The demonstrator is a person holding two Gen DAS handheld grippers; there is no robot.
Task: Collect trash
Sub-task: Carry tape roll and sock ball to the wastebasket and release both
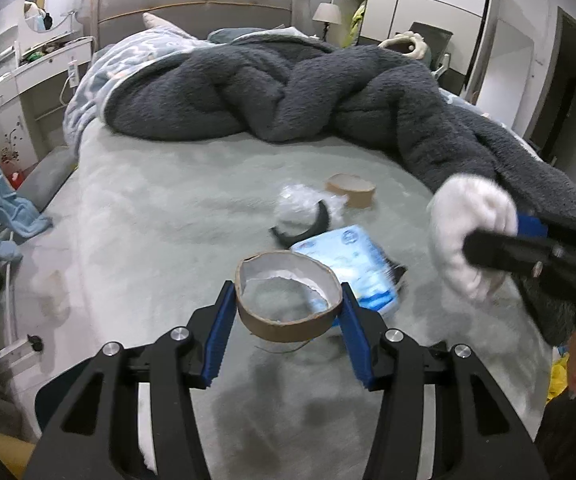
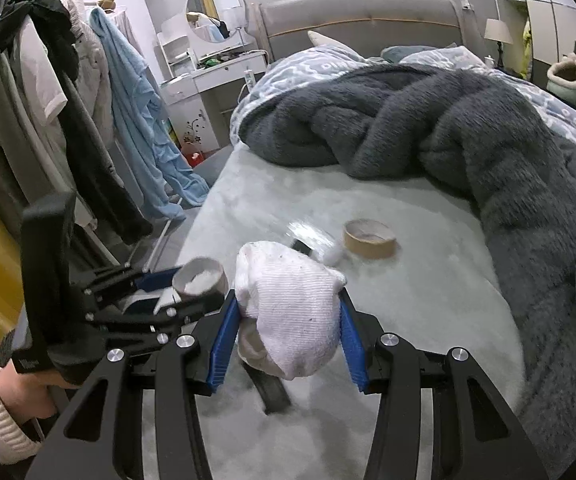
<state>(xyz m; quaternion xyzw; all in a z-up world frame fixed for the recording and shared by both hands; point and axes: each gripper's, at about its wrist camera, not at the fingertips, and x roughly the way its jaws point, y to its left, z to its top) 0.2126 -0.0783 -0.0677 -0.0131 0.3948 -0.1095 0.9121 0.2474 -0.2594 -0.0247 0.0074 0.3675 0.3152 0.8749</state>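
- Nearest the left wrist camera, the left gripper (image 1: 290, 312) has its blue pads clamped on either side of a cardboard ring (image 1: 288, 300), which hangs clear of the bed (image 1: 147, 220).
- Just right of the ring, a blue-and-white packet (image 1: 352, 264) lies on the bed; beyond it sit a crumpled clear wrapper (image 1: 300, 208) with a dark curved strip (image 1: 308, 228), and a second ring (image 1: 351, 190).
- Far right in that view, the right gripper (image 1: 500, 236) comes in from the side, closed on a white sock (image 1: 468, 236).
- From the right wrist camera, the same right gripper (image 2: 290, 320) squeezes the sock (image 2: 292, 308) between both pads, lifted off the bed; the left gripper (image 2: 191, 292) with its ring (image 2: 199, 278) sits to the left.
- The step looks like carrying both pieces off to a bin. To do it well I would keep the ring's walls square to the pads, since thin card can buckle or twist out, and keep the sock pinched at its bulk so the loose end does not drag.
- No bin shows in either view, so the drop point cannot be told.
- Only the left view shows the packet; only the right view shows the clothes rack (image 2: 67, 120) and the person's cuffed hand (image 2: 3, 396). A dark strip (image 2: 271, 392) lies under the sock there.
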